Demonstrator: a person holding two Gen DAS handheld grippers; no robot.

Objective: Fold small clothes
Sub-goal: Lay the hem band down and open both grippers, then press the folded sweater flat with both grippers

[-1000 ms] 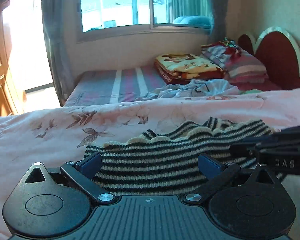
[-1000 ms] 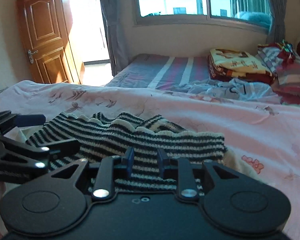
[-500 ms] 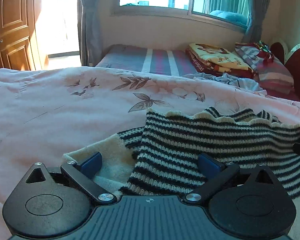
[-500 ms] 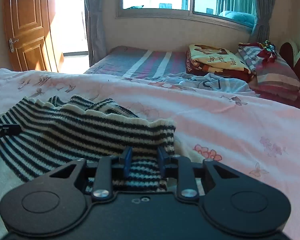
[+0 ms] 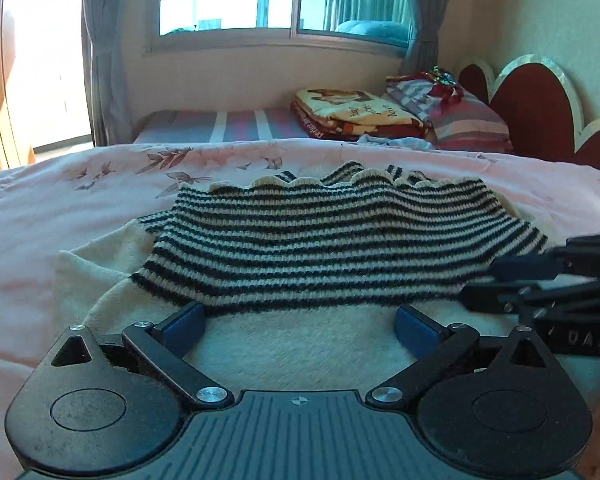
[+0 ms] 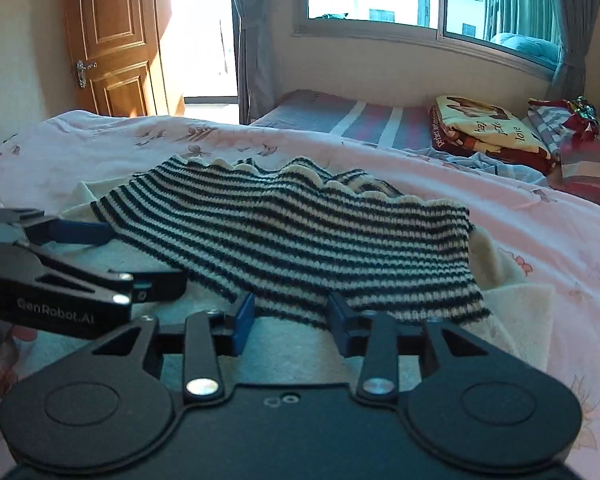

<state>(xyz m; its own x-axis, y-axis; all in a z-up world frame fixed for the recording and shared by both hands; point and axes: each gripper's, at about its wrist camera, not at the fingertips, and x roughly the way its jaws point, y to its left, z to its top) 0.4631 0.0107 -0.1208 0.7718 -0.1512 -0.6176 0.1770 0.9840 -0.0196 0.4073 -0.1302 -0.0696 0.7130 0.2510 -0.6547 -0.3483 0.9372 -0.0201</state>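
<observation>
Here the striped knit (image 5: 324,248) lies on the pink bedspread (image 5: 60,200), its striped part doubled over the cream part (image 5: 296,344), so one fold looks done and more seem left. The left gripper (image 5: 298,322) gapes wide and empty; the right gripper (image 6: 290,312) stands part-open at the striped hem, clamping nothing. No containers show

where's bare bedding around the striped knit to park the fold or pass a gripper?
Free: pink quilt right of the striped knit, and the band to its left. Cream fleece before the hem is bare but flanked by the left gripper and right gripper. Crowded: folded blankets by the headboard.
</observation>
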